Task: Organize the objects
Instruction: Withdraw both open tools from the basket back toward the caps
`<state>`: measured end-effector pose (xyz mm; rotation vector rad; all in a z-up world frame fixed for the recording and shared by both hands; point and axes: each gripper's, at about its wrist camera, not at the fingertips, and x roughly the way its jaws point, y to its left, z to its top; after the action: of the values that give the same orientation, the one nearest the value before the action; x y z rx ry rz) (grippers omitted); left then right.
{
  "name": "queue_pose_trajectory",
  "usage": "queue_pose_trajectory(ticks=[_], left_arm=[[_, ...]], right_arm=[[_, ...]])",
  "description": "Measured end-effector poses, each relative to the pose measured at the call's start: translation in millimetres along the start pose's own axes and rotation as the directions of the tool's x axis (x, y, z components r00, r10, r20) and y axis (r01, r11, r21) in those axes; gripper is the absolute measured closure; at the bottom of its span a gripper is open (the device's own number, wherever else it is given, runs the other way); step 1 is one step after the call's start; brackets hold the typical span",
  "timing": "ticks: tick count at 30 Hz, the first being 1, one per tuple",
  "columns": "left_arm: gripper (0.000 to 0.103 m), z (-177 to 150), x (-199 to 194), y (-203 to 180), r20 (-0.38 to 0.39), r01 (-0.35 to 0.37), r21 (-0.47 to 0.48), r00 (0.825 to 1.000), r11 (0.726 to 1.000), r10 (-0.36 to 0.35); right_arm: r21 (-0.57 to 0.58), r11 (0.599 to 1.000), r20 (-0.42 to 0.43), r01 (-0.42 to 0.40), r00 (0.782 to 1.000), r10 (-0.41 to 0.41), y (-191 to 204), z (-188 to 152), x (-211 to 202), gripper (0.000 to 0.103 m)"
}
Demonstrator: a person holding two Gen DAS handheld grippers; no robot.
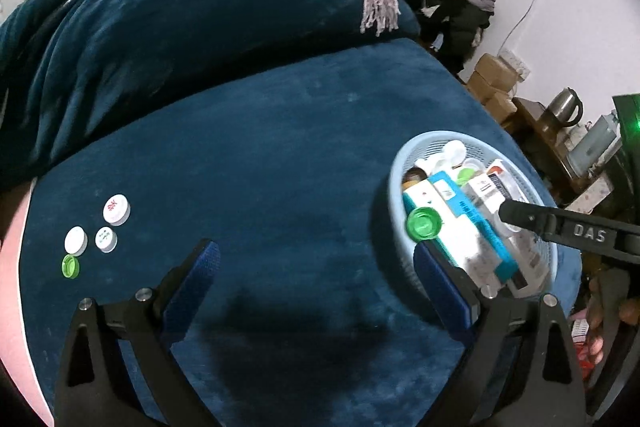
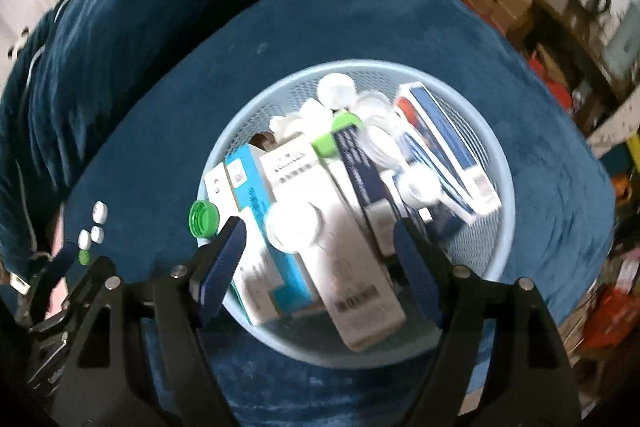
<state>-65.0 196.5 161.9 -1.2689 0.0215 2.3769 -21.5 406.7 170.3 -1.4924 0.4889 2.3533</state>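
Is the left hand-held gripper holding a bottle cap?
No. The left hand-held gripper is open over bare blue blanket; four bottle caps lie apart.

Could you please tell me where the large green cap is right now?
The large green cap sits on the light blue basket's near-left rim, against the boxes.

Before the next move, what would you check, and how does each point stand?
1. Right gripper open: ok, jaws spread, nothing between them.
2. Right gripper over the round light-blue plastic mesh basket: ok.
3. Left gripper free: ok, open and empty above the dark blue plush blanket.
4. Large green bottle cap settled: cannot tell; it sits at the basket's rim.
5. Loose caps left outside: not ok; three white caps and a small green cap lie on the blanket.
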Motion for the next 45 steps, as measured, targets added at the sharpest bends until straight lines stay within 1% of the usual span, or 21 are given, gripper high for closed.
queue_pose_trajectory(ticks=[2,3,5,10,12,18,21,23,26,29,30,31,32,33,37,40,43,45], left_arm=[[0.005,-0.3,0.9,5.6,-0.005,-0.001,-0.005,1.000,1.000,0.001],[0.005,0.3,1.5,7.7,-0.007,-0.002,-0.007,1.000,1.000,0.002],[0.005,0.7,1.9,10.5,-0.006,0.000,-0.012,1.000,1.000,0.000],[0.005,1.8,3.4,7.1,-0.010,0.015,-0.018,1.000,1.000,-0.015],[0.005,1.7,3.5,3.0,-0.012,0.023,-0.010,1.000,1.000,-0.024],[0.005,-0.4,6.9,-10.5,-0.024,0.031,0.013,0.999,0.999,-0.031],[0.005,-0.8,7.3,-13.4,-0.028,0.031,0.013,0.999,0.999,-0.030],[0.005,-0.9,6.5,-13.2,-0.026,0.026,0.017,0.999,1.000,-0.026],[0.005,-1.4,6.6,-9.6,-0.026,0.017,0.019,1.000,1.000,-0.016],[0.004,-3.1,7.5,4.8,-0.031,-0.005,0.001,1.000,1.000,0.005],[0.002,-3.7,7.7,12.4,-0.032,-0.014,-0.011,0.999,1.000,0.013],[0.001,-4.4,7.6,20.5,-0.031,-0.022,-0.023,0.999,0.999,0.022],[0.001,-5.6,7.5,29.0,-0.030,-0.031,-0.036,0.999,0.999,0.030],[0.001,-6.3,7.2,35.4,-0.030,-0.037,-0.046,0.999,0.998,0.036],[0.001,-12.7,5.9,74.2,-0.037,-0.076,-0.104,0.997,0.992,0.072],[0.001,-19.8,4.6,106.7,-0.045,-0.109,-0.145,0.994,0.984,0.103],[0.001,-28.8,4.7,142.6,-0.057,-0.152,-0.187,0.988,0.971,0.144],[0.001,-37.2,5.5,172.1,-0.074,-0.185,-0.225,0.982,0.957,0.172]], right_arm=[[-0.033,0.998,0.000,0.044,0.999,-0.044,7.0,2.7,4.4,0.026],[-0.046,0.996,-0.013,0.072,0.997,-0.072,8.6,3.5,8.7,0.026],[-0.038,0.994,-0.041,0.103,0.994,-0.105,5.8,2.6,15.3,0.026],[0.045,0.992,-0.037,0.117,0.993,-0.116,-20.2,2.0,8.0,0.026],[0.093,0.989,-0.050,0.119,0.992,-0.114,-34.8,1.9,6.9,0.026],[0.215,0.967,-0.063,0.135,0.990,-0.125,-71.7,-3.9,-5.3,0.026],[0.240,0.966,-0.026,0.094,0.996,-0.090,-77.8,-4.0,-15.3,0.026],[0.230,0.971,0.010,0.063,0.998,-0.067,-72.8,-2.9,-20.6,0.026],[0.177,0.983,0.056,0.039,0.997,-0.050,-52.0,-1.0,-27.4,0.026],[0.107,0.994,0.091,0.006,0.996,-0.016,-25.3,2.2,-29.4,0.025],[0.086,0.996,0.096,0.001,0.995,-0.009,-16.4,1.9,-29.1,0.020],[0.051,0.999,0.101,-0.007,0.995,0.002,-0.8,2.9,-27.6,0.017],[0.026,1.000,0.102,-0.015,0.995,0.012,10.6,1.8,-26.2,0.011],[-0.001,1.000,0.102,-0.024,0.994,0.024,22.0,1.2,-24.7,0.010],[-0.121,0.991,0.089,-0.060,0.994,0.071,75.3,-0.3,-13.3,0.010],[-0.179,0.981,0.062,-0.076,0.994,0.088,107.0,-4.4,-1.8,0.010],[-0.226,0.969,0.020,-0.101,0.994,0.108,140.6,-11.4,12.8,0.010],[-0.250,0.961,-0.009,-0.121,0.992,0.122,162.9,-15.1,23.1,0.010]])
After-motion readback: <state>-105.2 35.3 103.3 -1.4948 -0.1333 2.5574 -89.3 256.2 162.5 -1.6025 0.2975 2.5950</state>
